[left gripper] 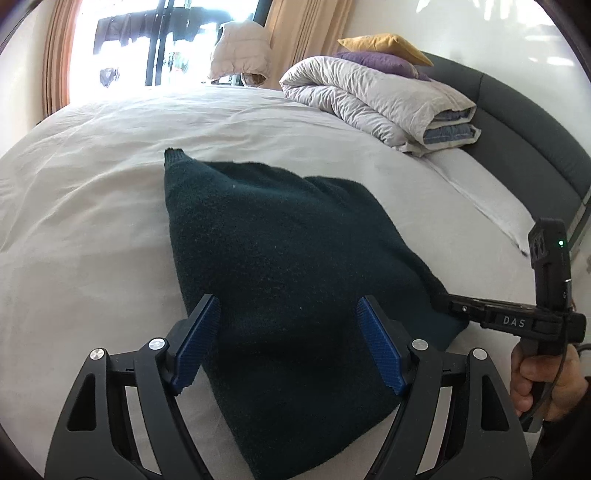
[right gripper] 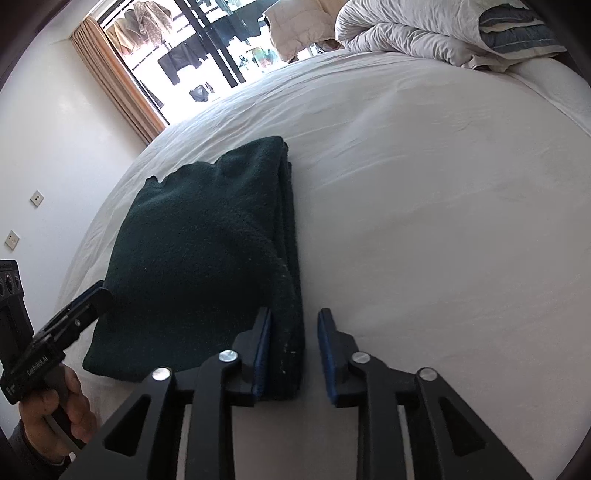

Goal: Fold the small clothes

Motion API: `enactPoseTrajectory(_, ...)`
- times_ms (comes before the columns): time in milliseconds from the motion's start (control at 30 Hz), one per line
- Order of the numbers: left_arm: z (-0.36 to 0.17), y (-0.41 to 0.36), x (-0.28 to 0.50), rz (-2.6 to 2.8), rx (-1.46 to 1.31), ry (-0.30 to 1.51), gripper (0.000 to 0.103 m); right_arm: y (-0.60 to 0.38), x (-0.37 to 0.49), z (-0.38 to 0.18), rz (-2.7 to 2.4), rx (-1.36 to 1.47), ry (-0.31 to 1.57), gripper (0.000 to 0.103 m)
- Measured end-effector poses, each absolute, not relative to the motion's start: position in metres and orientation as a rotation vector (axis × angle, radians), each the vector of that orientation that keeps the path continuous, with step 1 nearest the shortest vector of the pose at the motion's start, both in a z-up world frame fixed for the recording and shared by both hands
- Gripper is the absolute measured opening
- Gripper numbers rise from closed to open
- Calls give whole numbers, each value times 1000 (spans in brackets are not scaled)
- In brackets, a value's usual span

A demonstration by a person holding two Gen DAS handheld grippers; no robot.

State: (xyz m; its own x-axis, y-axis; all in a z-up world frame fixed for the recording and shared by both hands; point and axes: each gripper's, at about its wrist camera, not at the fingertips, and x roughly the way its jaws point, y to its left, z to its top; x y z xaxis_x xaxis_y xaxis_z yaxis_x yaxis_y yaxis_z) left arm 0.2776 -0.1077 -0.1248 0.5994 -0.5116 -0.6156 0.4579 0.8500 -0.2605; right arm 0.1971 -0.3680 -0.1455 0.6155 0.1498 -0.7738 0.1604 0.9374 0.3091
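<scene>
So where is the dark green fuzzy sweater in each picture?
Left wrist view: the folded dark green fleece sweater fills the middle, lying on the white bed sheet between the left tool's open blue pads.
Right wrist view: the sweater sits left of centre; its stacked edge runs down between the right tool's open pads.
Shared landmark: the rolled grey quilt at the head of the bed.

Your dark green sweater (left gripper: 280,258) lies on a plain white sheet (left gripper: 92,206); blk grippers w/ blue ribbed pads (left gripper: 195,347); mustard and purple pillows (left gripper: 384,53).
</scene>
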Motion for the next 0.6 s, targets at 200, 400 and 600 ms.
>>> enactPoseTrajectory(200,-104,-111,292,-570,-85,668,73,-377,208,-94,86,462,782,24)
enactPoseTrajectory(400,-137,-137,289,-551,57,726,63,-361,298,-113,335,679,846,10)
enactPoseTrajectory(600,-147,-134,296,-579,26,730,63,-355,344,-163,316,697,969,0)
